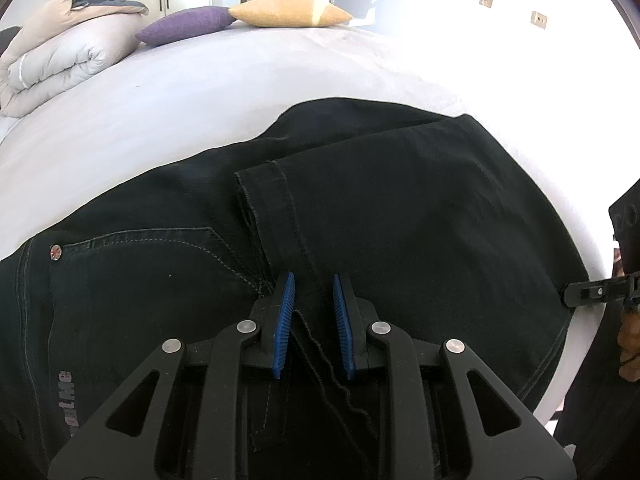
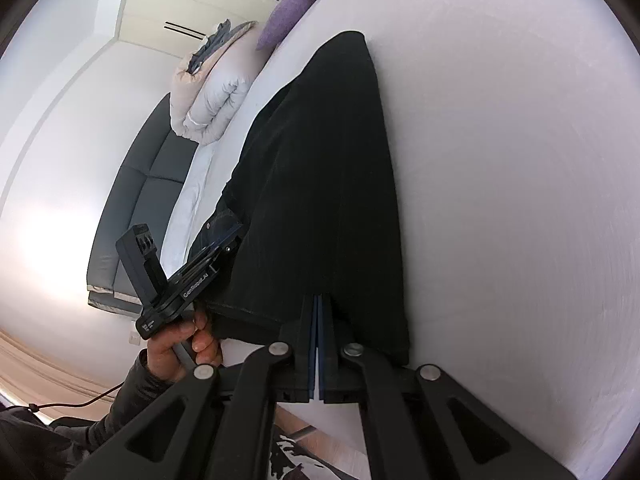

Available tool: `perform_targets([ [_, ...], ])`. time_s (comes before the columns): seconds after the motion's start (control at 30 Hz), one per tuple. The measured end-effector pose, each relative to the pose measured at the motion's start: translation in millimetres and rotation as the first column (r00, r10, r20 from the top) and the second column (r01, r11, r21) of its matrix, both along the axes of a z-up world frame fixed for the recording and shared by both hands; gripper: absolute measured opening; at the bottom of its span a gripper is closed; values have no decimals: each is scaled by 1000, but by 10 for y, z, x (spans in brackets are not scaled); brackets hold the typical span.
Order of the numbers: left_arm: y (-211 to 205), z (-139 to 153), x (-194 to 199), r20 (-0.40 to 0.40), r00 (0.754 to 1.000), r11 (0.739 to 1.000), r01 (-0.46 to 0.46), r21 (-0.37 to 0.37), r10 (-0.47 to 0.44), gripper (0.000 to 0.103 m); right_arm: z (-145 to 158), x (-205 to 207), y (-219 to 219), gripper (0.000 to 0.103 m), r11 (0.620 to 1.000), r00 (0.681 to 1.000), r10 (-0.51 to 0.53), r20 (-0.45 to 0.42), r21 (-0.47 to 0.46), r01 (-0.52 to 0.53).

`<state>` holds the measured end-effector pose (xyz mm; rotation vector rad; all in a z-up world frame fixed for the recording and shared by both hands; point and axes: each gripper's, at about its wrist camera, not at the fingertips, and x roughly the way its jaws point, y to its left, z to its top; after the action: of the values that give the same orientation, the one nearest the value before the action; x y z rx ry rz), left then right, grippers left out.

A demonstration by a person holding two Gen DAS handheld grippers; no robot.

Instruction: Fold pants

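Black jeans (image 1: pixel 400 208) lie folded on a white bed (image 1: pixel 160 100), the leg hems laid back over the seat near the pocket. My left gripper (image 1: pixel 314 280) is open just above the jeans, its blue pads on either side of a hem seam. In the right wrist view the jeans (image 2: pixel 320 160) stretch away along the bed (image 2: pixel 520 160). My right gripper (image 2: pixel 319 300) is shut on the near folded edge of the jeans. The left gripper (image 2: pixel 224 244) also shows there, over the waist end. The right gripper's finger (image 1: pixel 584 290) shows at the jeans' right edge.
A rolled duvet (image 1: pixel 60 52), a purple cushion (image 1: pixel 184 24) and a yellow cushion (image 1: pixel 288 10) sit at the far side of the bed. A dark headboard (image 2: pixel 140 200) runs along the bed's left in the right wrist view.
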<state>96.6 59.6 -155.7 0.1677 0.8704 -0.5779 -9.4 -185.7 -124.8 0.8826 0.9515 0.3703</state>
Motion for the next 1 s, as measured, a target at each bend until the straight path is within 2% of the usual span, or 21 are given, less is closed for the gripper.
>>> perform_targets([
  [0.17, 81, 62, -34, -12, 1000, 999, -29, -30, 28, 21, 5, -20, 25, 0, 1000, 1000, -30, 6, -5, 30],
  [0.2, 113, 80, -57, -15, 999, 998, -40, -40, 39, 23, 9, -28, 29, 0, 999, 999, -37, 7, -8, 37],
  [0.3, 304, 155, -166, -47, 996, 992, -77, -101, 73, 23, 25, -68, 45, 0, 998, 998, -65, 1, -8, 65],
  [0.4, 606, 273, -384, -63, 990, 975, -136, -176, 127, 23, 101, -144, 107, 0, 997, 997, -77, -10, -31, 76],
  [0.43, 780, 330, -511, -65, 986, 961, -167, -221, 156, 23, 123, -176, 127, 3, 997, 997, -71, -12, -40, 71],
  [0.47, 887, 361, -586, -67, 983, 951, -185, -246, 174, 24, 181, -224, 195, 15, 998, 998, -56, -6, -41, 55],
  [0.5, 1032, 401, -681, -68, 978, 938, -210, -277, 199, 29, 219, -250, 243, 25, 999, 999, -44, 5, -32, 44],
  [0.53, 1188, 439, -773, -66, 971, 922, -238, -306, 229, 48, 278, -274, 313, 34, 999, 999, -30, 25, -24, 30],
  [0.57, 1359, 475, -860, -65, 962, 903, -271, -334, 265, 63, 357, -280, 403, 34, 1000, 998, -7, 56, -17, 8],
  [0.6, 1534, 508, -942, -58, 949, 881, -310, -358, 311, 85, 425, -260, 479, 34, 1000, 997, 13, 81, -14, -12],
  [0.63, 1758, 540, -1040, -52, 924, 845, -367, -390, 378, 89, 491, -220, 549, 34, 1000, 994, 26, 101, -9, -25],
  [0.67, 1890, 547, -1080, -62, 912, 823, -395, -410, 406, 89, 553, -152, 618, 35, 999, 992, 36, 119, 1, -36],
  [0.73, 2183, 511, -1118, -125, 880, 763, -461, -452, 458, 89, 623, 28, 743, 36, 997, 988, 64, 143, 33, -69],
  [0.83, 2486, 378, -1096, -227, 827, 672, -553, -493, 514, 89, 673, 356, 981, 37, 992, 985, 118, 127, 17, -121],
  [0.93, 2629, 254, -1021, -326, 803, 602, -592, -536, 499, 89, 708, 659, 1210, 43, 986, 979, 164, 125, -3, -165],
  [1.0, 2682, 181, -972, -369, 793, 572, -606, -553, 484, 89, 696, 794, 1297, 45, 985, 979, 169, 117, -2, -170],
])
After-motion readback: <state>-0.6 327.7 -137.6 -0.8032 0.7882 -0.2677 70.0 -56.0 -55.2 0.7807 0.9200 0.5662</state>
